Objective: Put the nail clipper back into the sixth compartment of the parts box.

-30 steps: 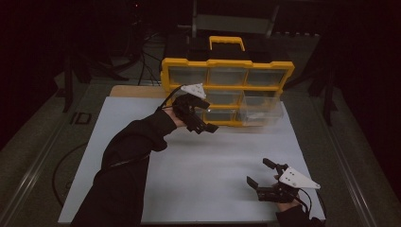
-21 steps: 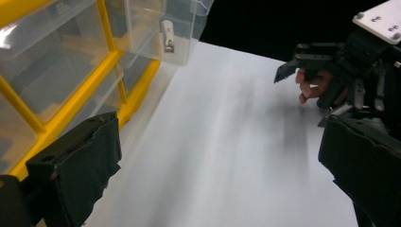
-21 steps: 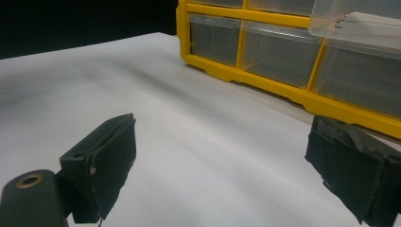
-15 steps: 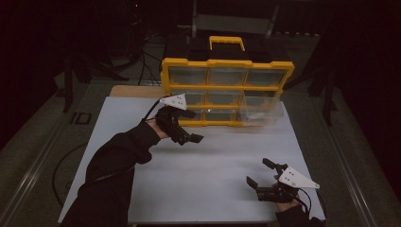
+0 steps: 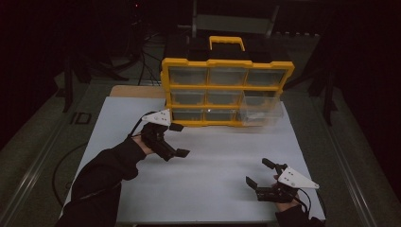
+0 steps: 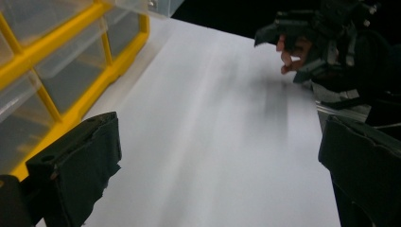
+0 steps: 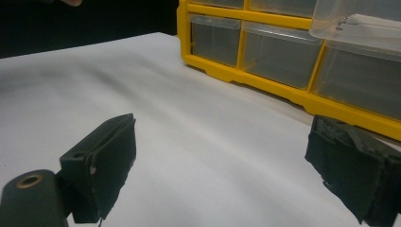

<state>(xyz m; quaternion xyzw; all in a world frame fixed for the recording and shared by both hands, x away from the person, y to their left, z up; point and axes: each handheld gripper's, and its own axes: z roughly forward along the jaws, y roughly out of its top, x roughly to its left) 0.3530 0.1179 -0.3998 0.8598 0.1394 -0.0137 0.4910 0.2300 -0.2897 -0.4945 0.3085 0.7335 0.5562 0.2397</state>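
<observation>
A yellow box of drawers stands at the top middle of the high view, at the far side of the white counter. It has rows of small see-through drawers and a yellow handle on top. One clear drawer at the right of the lower rows sticks out from the box toward the person.

The left gripper is in the middle left of the high view, just in front of the lower left corner of the box. Its jaws are wide apart and hold nothing. It is near the box but does not touch it. A dark sleeve runs down from it to the bottom left of the frame.

The right gripper is at the bottom right of the high view, low over the white counter and well apart from the box. Its jaws are wide apart too, and nothing is between them.

In the left gripper view the yellow box is at the upper left, and the other gripper shows far off at the upper right.

In the right gripper view the box runs along the top right, with the pulled-out drawer at the upper right corner
</observation>
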